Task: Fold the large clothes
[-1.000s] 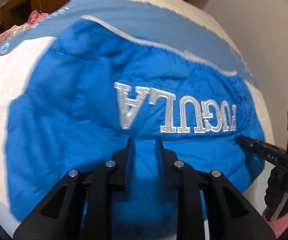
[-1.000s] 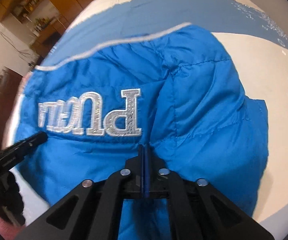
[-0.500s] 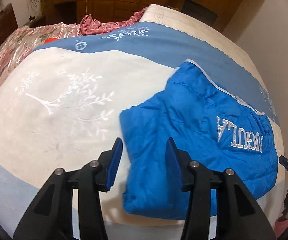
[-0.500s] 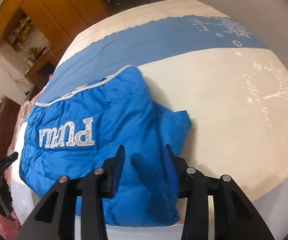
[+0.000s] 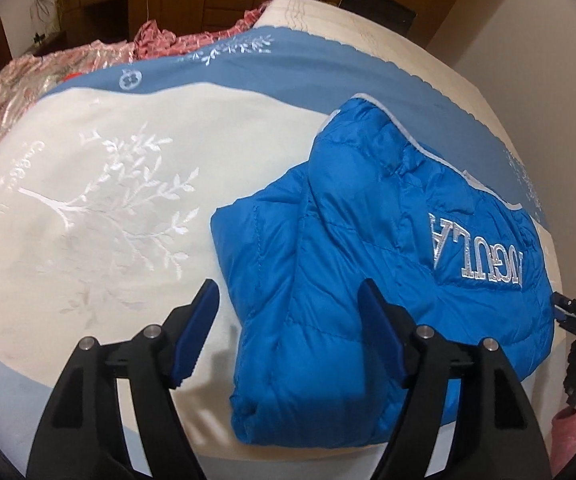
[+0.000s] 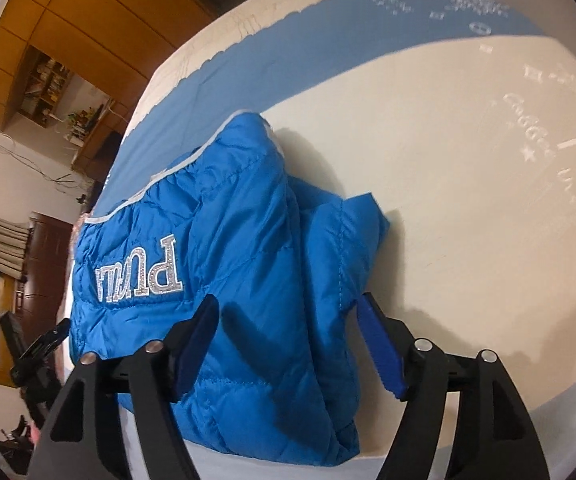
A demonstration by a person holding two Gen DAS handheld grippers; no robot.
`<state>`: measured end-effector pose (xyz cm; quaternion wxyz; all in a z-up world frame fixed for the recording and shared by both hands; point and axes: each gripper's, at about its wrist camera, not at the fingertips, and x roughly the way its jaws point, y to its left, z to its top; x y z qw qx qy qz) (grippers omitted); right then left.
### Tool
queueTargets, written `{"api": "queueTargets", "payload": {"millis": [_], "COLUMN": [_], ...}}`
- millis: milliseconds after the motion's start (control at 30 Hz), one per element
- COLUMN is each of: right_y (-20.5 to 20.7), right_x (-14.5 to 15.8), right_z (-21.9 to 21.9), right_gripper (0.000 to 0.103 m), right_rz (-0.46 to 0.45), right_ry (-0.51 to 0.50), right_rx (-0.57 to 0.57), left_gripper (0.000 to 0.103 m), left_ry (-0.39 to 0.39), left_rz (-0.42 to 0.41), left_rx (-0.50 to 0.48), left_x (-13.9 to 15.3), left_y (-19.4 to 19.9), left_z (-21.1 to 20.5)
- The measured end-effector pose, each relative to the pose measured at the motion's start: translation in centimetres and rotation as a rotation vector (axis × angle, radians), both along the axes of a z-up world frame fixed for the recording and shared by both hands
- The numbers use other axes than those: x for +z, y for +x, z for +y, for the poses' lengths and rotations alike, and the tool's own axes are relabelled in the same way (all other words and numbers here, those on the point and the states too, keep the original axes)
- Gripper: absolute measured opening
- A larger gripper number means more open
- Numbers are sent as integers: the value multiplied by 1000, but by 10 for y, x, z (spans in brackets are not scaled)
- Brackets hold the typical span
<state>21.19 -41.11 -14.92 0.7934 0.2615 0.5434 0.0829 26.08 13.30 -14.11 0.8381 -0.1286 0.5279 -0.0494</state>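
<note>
Left gripper [image 5: 288, 324], jaws wide and empty, above the near edge of the folded blue jacket [image 5: 371, 264], which lies on the bed [image 5: 100, 184]. Right gripper [image 6: 288, 340], likewise wide and empty, over the jacket's [image 6: 248, 280] opposite near corner; silver lettering [image 6: 140, 276] faces up.

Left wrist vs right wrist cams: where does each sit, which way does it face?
Left wrist: rides the left tool, looking along its open blue-padded fingers at the folded blue puffer jacket on the white-and-blue bedspread.
Right wrist: rides the right tool, also open, facing the jacket from its opposite end.
Shared: jacket, bedspread, and each view catches the other tool at its edge.
</note>
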Motion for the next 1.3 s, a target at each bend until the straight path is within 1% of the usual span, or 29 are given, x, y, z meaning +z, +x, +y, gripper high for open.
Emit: {"api": "queueTargets", "payload": {"millis": [133, 300, 367, 467, 600, 667, 800, 833, 867, 900, 933, 967, 1000, 1033, 1067, 1100, 1167, 1233, 1300], "right_y": [8, 20, 25, 31, 39, 42, 49, 52, 53, 54, 55, 56, 56, 55, 55, 55, 54, 54, 52], "right_x": [-11, -24, -29, -34, -36, -36, -36, -35, -35, -35, -35, -36, -36, -36, -35, -33, -27, -22, -12], "right_z": [-2, -4, -4, -4, -3, -3, 0, 1, 3, 3, 3, 2, 0, 0, 0, 0, 2, 2, 1], "right_gripper": [78, 80, 80, 81, 81, 81, 80, 78, 74, 71, 64, 57, 52, 42, 35, 32, 25, 22, 20], "right_rz": [20, 43, 53, 57, 56, 56, 54, 52, 50, 48, 46, 45, 43, 39, 35, 31, 27, 25, 11], "right_ry": [35, 89, 106, 127, 132, 131, 116, 111, 109, 112, 123, 142, 158, 176, 183, 181, 180, 192, 210], "right_rx": [4, 1, 1, -1, 5, 11, 23, 25, 27, 27, 28, 27, 27, 28, 27, 27, 26, 19, 18], "left_gripper": [76, 85, 87, 88, 86, 86, 86, 84, 78, 67, 61, 50, 42, 38, 32, 28, 23, 19, 16], "left_ry": [-59, -93, -115, -164, -194, -198, -178, -176, -176, -190, -200, -218, -235, -242, -252, -266, -271, -268, -283], "left_rz": [26, 56, 67, 79, 74, 76, 87, 89, 89, 83, 81, 77, 73, 69, 62, 55, 44, 28, 6], "left_rx": [-5, -1, 4, 14, -4, -13, -27, -25, -22, -19, -17, -15, -13, -11, -6, 0, 7, 11, 14], "left_x": [-12, -28, -35, -43, -45, -45, -47, -48, -48, -48, -48, -47, -46, -45, -44, -42, -37, -30, -18], "left_y": [10, 19, 22, 26, 29, 31, 39, 40, 41, 41, 41, 41, 40, 39, 38, 36, 32, 27, 22], "left_z": [7, 12, 14, 16, 13, 10, 0, -1, -2, -2, -3, -3, -3, -3, -3, -2, -1, -1, -1]}}
